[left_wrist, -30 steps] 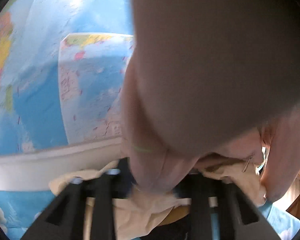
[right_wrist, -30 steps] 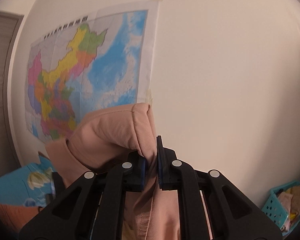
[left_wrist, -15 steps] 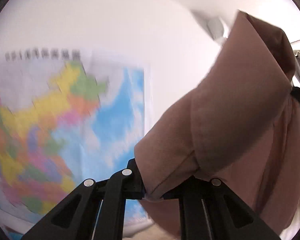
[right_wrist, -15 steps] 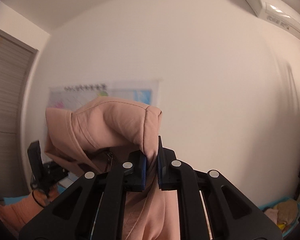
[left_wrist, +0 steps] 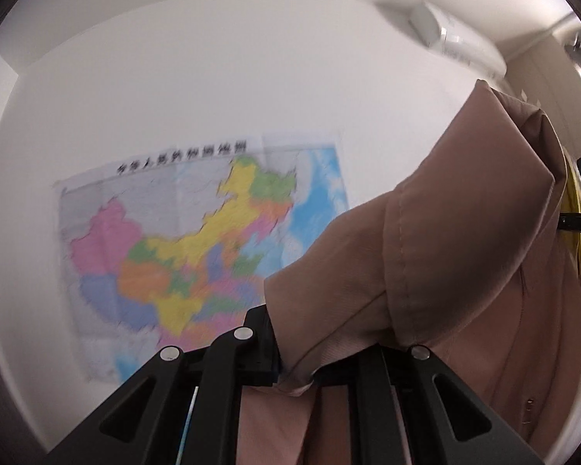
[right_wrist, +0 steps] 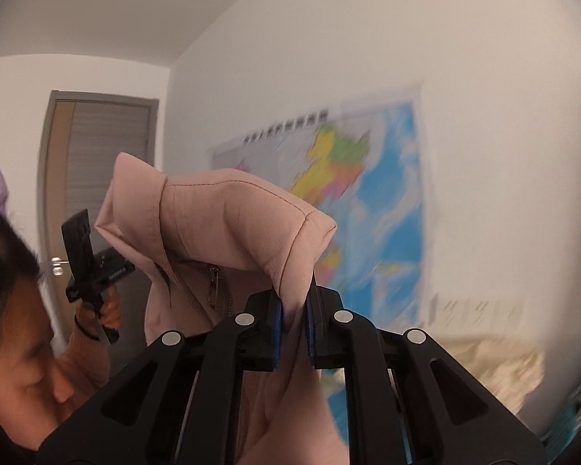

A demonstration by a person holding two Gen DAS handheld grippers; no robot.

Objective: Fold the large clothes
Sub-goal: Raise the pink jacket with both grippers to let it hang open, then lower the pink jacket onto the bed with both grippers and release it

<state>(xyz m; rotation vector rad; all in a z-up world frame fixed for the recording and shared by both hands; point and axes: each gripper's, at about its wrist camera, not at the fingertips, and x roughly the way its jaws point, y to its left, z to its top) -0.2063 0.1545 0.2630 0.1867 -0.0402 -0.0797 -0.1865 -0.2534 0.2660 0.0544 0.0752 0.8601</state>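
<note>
A large pink zip-up garment (left_wrist: 453,255) is held up in the air between both grippers. My left gripper (left_wrist: 296,368) is shut on a seamed edge of it; the cloth drapes over the right finger and hangs down to the right. My right gripper (right_wrist: 292,321) is shut on another folded corner of the pink garment (right_wrist: 232,224), whose zipper pull (right_wrist: 214,288) hangs just left of the fingers. The left gripper's body (right_wrist: 87,259) shows at the left of the right wrist view, held in a hand.
A coloured wall map (left_wrist: 197,255) hangs on the white wall ahead, also in the right wrist view (right_wrist: 368,209). An air conditioner (left_wrist: 457,40) is high on the right. A door (right_wrist: 93,201) and the person's face (right_wrist: 15,352) are at left. Beige bedding (right_wrist: 480,364) lies low right.
Both grippers have swung, still shut on the garment. The left view dropped from higher on the wall; the right view turned left, bringing the door, person and map into sight.
</note>
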